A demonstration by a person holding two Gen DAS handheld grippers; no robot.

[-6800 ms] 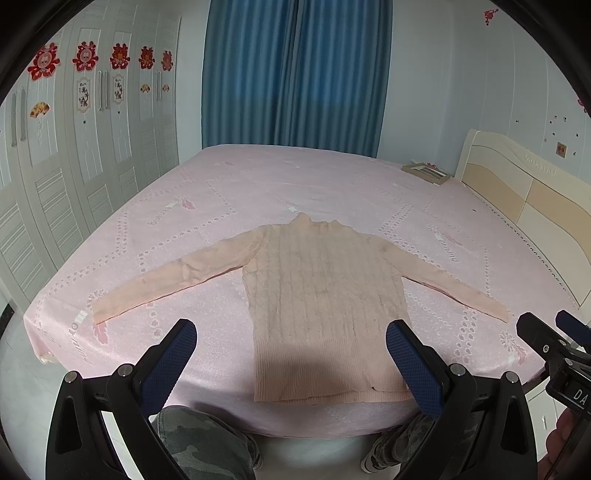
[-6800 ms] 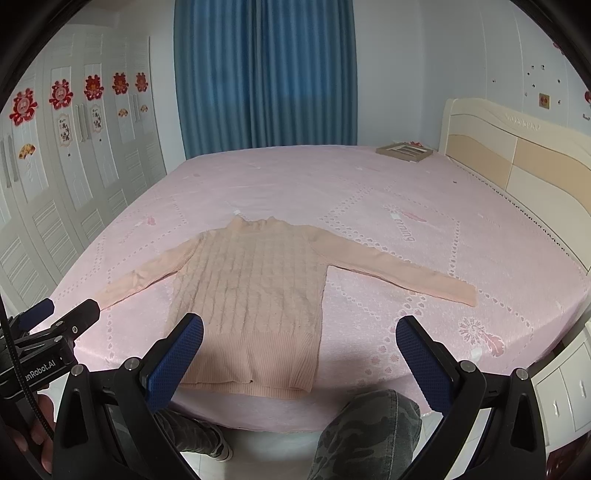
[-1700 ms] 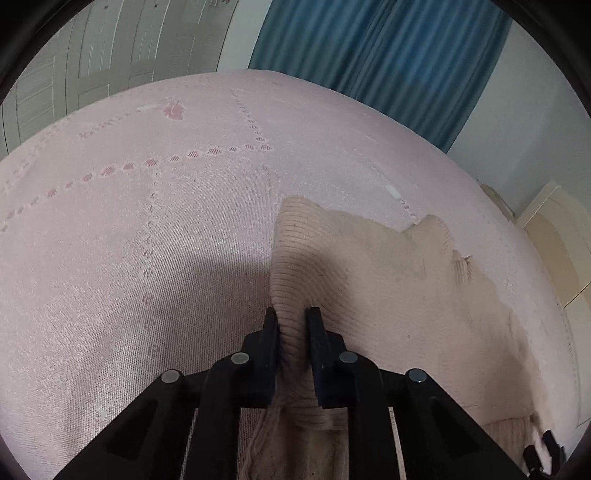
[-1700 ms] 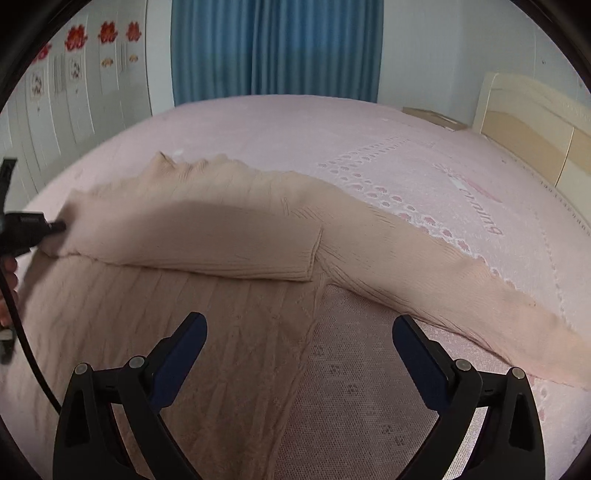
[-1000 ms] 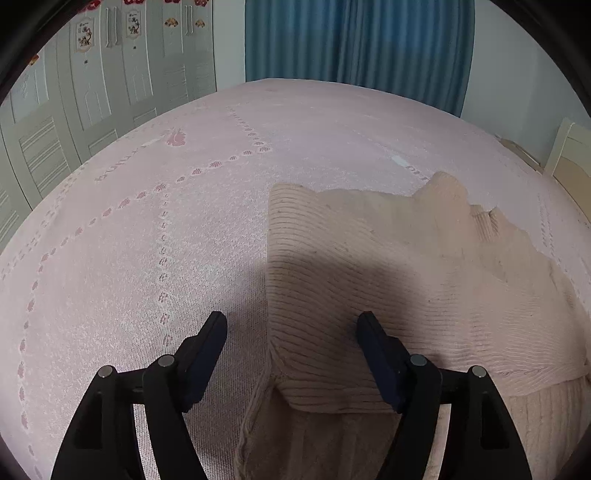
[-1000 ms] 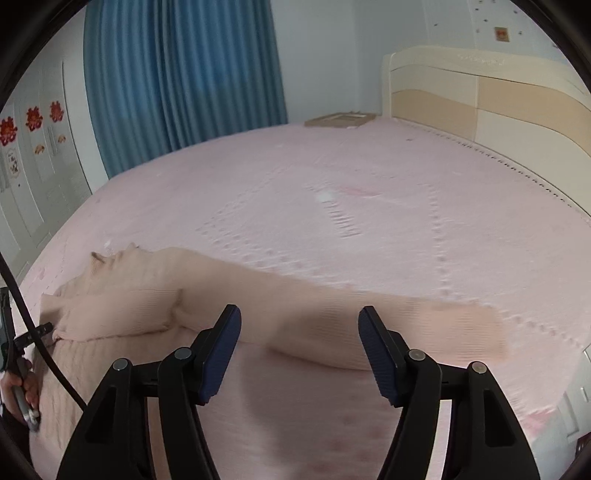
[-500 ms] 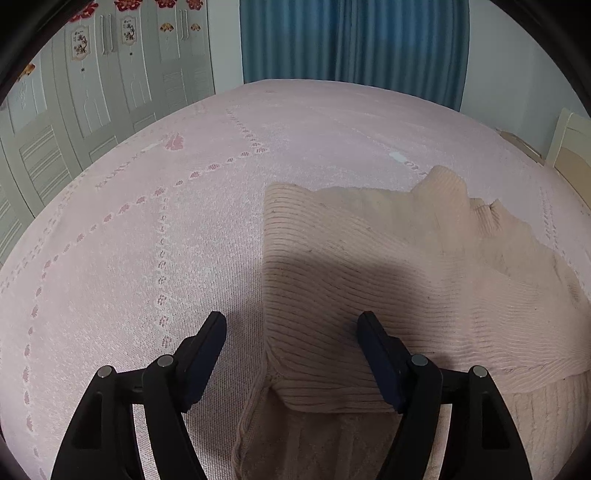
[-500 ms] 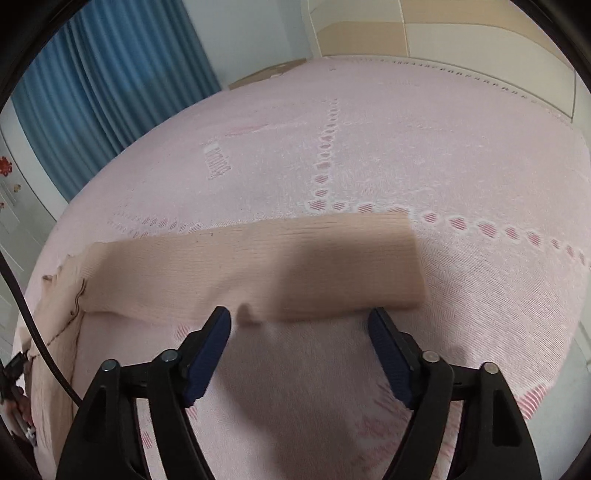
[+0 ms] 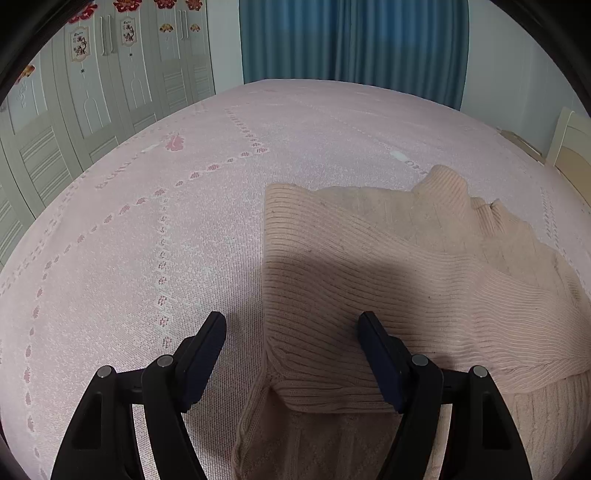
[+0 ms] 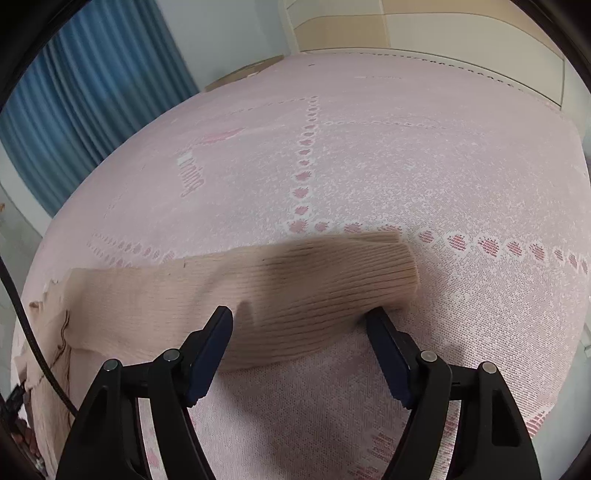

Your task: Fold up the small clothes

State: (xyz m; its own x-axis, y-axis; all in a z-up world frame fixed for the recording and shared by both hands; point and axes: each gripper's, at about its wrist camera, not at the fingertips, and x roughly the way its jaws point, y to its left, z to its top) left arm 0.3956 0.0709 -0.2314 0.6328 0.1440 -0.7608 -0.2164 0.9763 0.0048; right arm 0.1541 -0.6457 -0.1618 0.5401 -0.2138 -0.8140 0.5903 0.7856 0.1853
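Your left gripper (image 9: 291,328) points steeply down at the bed, fingers apart and gripping nothing. Its 2 blue pads straddle the folded edge of the peach sweater (image 9: 388,280): the left pad (image 9: 207,347) sits over bare bedspread (image 9: 147,229), the right pad (image 9: 376,350) over the ribbed knit. The pictures do not show whether either pad touches the fabric.

In that view the left sleeve (image 9: 332,314) is folded across the sweater's body, and the turtleneck collar (image 9: 443,184) stands up at the far right. The sweater's hem and right side are cut off by the frame edge.

Your right gripper (image 10: 299,317) also tilts steeply down, over the right sleeve (image 10: 295,295), which lies flat and stretched out on the bedspread with its cuff (image 10: 402,269) to the right. The jaws are closing, with the sleeve's near edge between them, but the pads do not press on it. The right pad (image 10: 384,343) tip is just beside the cuff's near corner.

At the left edge of the right view, a black cable (image 10: 26,325) crosses the sweater body, mostly out of frame. The sleeve's far edge is slightly blurred.

Farther off: white wardrobe doors (image 9: 92,103), blue curtains (image 9: 351,40), a cream headboard (image 10: 443,26).
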